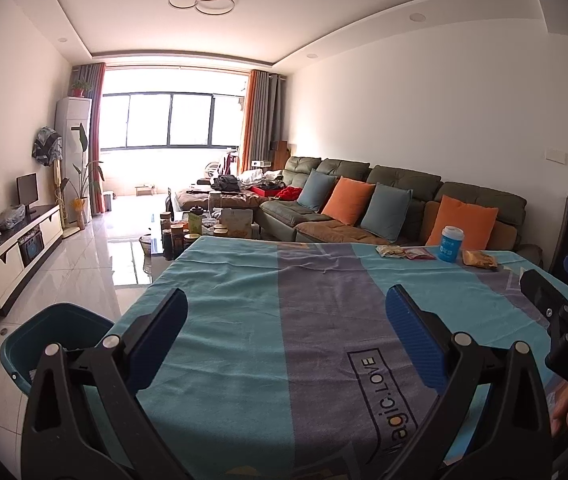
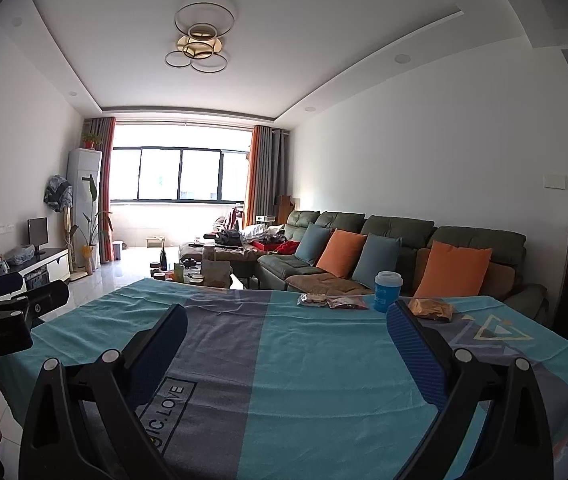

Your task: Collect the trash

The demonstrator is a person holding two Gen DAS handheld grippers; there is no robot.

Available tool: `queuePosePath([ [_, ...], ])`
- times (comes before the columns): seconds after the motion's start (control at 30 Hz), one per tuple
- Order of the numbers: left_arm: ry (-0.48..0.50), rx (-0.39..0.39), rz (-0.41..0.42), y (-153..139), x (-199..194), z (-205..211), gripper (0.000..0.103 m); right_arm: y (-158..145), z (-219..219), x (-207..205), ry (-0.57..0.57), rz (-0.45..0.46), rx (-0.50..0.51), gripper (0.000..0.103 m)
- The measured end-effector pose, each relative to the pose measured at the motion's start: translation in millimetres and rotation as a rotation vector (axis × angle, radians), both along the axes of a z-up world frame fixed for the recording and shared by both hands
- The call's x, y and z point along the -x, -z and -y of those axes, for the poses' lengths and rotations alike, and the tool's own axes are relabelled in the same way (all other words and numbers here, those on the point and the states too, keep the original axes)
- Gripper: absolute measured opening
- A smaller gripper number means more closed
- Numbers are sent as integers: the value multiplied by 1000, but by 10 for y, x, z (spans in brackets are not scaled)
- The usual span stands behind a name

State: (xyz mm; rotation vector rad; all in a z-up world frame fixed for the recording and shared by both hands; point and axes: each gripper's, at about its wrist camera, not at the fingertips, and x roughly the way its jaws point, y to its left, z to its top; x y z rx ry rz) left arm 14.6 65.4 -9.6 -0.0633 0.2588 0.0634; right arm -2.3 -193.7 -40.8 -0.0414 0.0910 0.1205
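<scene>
Left gripper [image 1: 286, 308] and right gripper [image 2: 287, 326] level over table [image 2: 324, 380], jaws released, empty

Bare tablecloth [image 2: 304, 360] ahead, blue cup [image 2: 387, 291] and wrappers [image 2: 332, 301] crowding far right edge

A green sofa [image 2: 400, 236] with orange and blue cushions stands beyond the far edge of the cloth-covered tabletop [image 2: 284, 360].
</scene>
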Motion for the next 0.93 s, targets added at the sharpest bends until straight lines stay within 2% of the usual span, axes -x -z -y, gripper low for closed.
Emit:
queuePosePath([
  [0.27,7,0,1,13,49,14,98,5,-44,35,2,4,9,96],
  [0.63,-2,-27,67,-15,171,61,98,27,-68,23,6,-7,12,96],
  [0.93,0,-15,53,3,110,24,98,24,-29,-6,20,-4,4,96],
])
